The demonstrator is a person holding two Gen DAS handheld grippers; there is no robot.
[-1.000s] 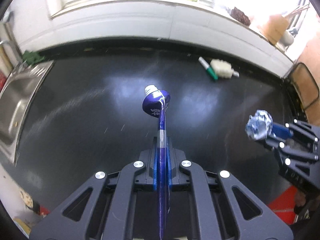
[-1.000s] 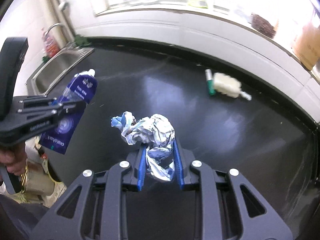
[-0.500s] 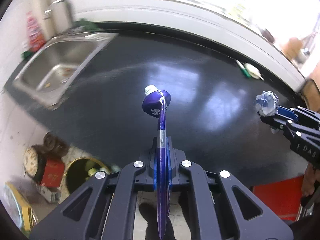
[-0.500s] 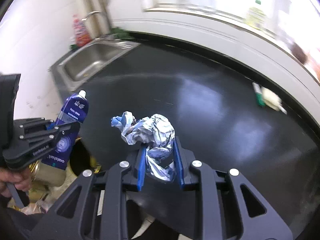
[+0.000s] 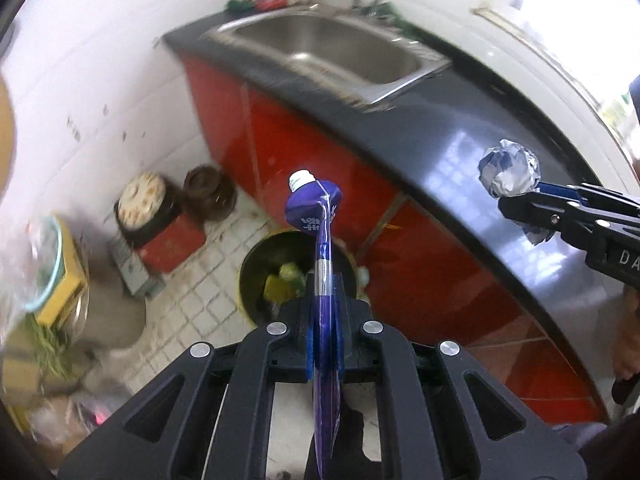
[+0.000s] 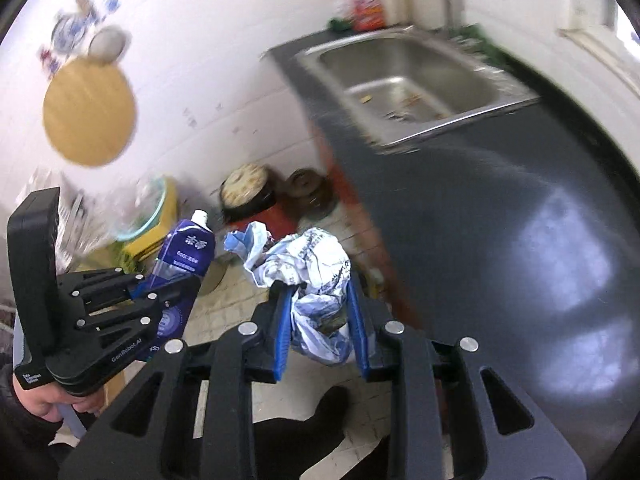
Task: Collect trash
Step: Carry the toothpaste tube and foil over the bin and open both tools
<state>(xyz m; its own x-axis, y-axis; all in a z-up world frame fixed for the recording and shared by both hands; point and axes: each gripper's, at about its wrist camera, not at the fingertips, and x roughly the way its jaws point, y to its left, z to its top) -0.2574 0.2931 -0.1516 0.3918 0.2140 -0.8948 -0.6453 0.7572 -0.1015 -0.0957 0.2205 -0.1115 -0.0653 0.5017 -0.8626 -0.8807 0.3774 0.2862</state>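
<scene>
– What is held, and where is the bin (image 5: 256, 280)?
– A flattened pouch (image 5: 316, 216) is clamped in the left gripper (image 5: 323, 320), crumpled paper (image 6: 312, 264) in the right gripper (image 6: 320, 320). The bin is seen just beyond the left fingers; the right gripper is farther right, over the counter (image 5: 460, 120).

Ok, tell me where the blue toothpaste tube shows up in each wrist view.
Left wrist view: the blue toothpaste tube runs up the centre, seen edge-on, pinched in the left claw.
Right wrist view: lower left, label facing, white cap up.
Shared landmark: the steel sink, near the top of both.
</scene>
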